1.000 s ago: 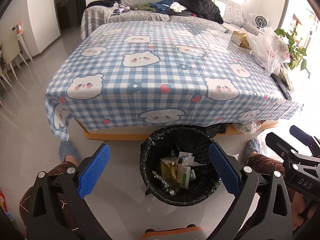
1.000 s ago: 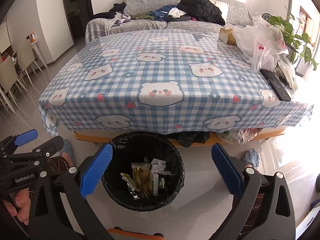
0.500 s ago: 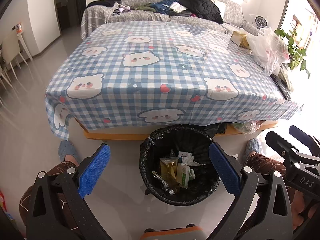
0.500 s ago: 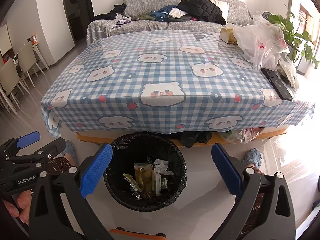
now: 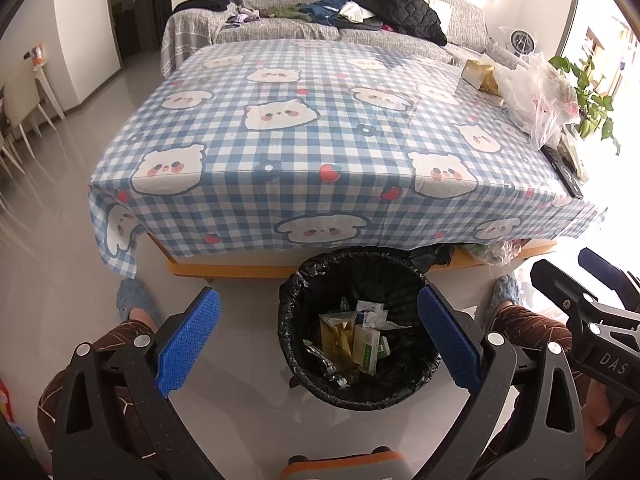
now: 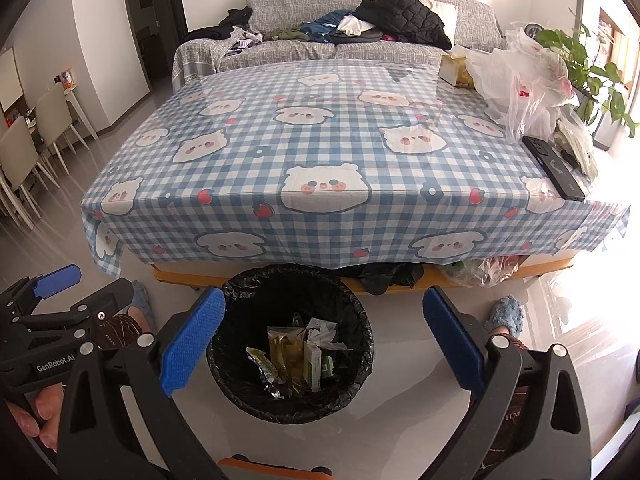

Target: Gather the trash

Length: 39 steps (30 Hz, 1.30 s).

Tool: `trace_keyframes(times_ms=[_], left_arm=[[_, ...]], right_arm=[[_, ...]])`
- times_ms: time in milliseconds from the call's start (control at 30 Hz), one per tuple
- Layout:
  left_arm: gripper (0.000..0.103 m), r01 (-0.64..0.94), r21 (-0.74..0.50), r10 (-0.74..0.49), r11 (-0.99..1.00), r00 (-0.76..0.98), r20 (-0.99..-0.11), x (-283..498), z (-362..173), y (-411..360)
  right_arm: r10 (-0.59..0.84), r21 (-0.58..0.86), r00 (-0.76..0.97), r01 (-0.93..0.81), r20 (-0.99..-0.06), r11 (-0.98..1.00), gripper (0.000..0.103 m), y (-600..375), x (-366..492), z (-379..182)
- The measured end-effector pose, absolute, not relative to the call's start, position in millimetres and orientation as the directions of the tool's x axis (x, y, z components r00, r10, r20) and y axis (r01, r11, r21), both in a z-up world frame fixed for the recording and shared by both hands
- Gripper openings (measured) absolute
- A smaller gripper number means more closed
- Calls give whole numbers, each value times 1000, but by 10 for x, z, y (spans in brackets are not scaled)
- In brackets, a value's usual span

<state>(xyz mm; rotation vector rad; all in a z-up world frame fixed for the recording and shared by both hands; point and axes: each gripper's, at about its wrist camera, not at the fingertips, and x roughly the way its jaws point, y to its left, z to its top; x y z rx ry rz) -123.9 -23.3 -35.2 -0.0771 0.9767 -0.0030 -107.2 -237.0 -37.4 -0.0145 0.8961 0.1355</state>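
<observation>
Both cameras look down past wide-open claws at a round trash bin [image 5: 362, 340] lined with a black bag, standing on a pale glossy floor at the lower centre of each frame. The left claw [image 5: 318, 330] holds nothing; its two blue pads [image 5: 188, 342] sit far apart, one on either side of the bin in its view. The right claw [image 6: 320, 330] is likewise spread wide and empty, with the bin [image 6: 292, 344] between its pads, closer to the left one. Inside the bin lies the collected trash [image 5: 352, 346]: a yellow foil packet, a white and green carton, crumpled tissue and a silver wrapper. Just behind the bin stands a low table [image 5: 320, 128] covered with a blue and white checked cloth printed with bears, filling the middle of both frames. At its right edge sit a clear plastic bag [image 6: 520, 76], a tissue box [image 6: 454, 70] and a black remote [image 6: 554, 168]. A grey sofa [image 6: 360, 28] strewn with clothes runs along the top. The person's slippered feet [image 5: 134, 300] rest on the floor beside the bin. White chairs [image 6: 36, 140] stand at the left edge.
</observation>
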Motion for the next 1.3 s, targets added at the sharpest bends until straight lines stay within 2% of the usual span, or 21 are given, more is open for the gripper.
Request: trace_keyframes(times_ms=[1300], left_arm=[[94,-16,-73,-52,997,551,-833,-1213,-373,-270]], right_arm=[[111,44,617,-123,-779,991,95,-2380,-1049,-377]])
